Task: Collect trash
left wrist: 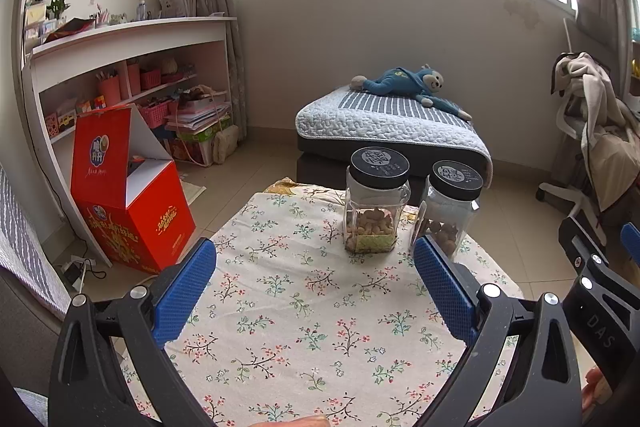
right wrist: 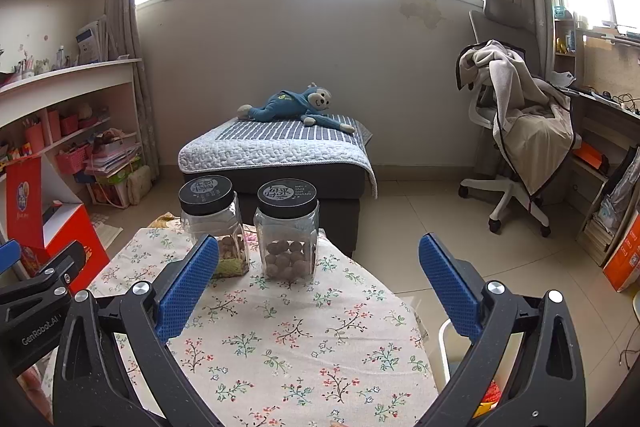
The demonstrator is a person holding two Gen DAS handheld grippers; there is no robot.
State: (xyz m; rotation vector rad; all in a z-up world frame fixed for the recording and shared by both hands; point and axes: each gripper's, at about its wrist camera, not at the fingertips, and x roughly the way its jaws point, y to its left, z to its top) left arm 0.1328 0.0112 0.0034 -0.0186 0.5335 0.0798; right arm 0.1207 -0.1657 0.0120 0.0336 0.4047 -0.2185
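Note:
My left gripper (left wrist: 315,247) hangs open over a small table with a floral cloth (left wrist: 300,327), nothing between its blue pads. My right gripper (right wrist: 319,242) is open too, above the table's right edge (right wrist: 384,291). I see no loose trash on the cloth in either view. A white bin (right wrist: 445,343) stands on the floor below the right finger, with red and yellow items inside, mostly hidden by the gripper. Each gripper's black frame shows at the edge of the other's view.
Two clear jars with black lids stand at the table's far end, one with peanuts (left wrist: 376,203), one with round nuts (right wrist: 288,227). An open red box (left wrist: 132,203) sits on the floor to the left. A quilted ottoman (left wrist: 384,123) lies beyond; a draped office chair (right wrist: 520,131) is right.

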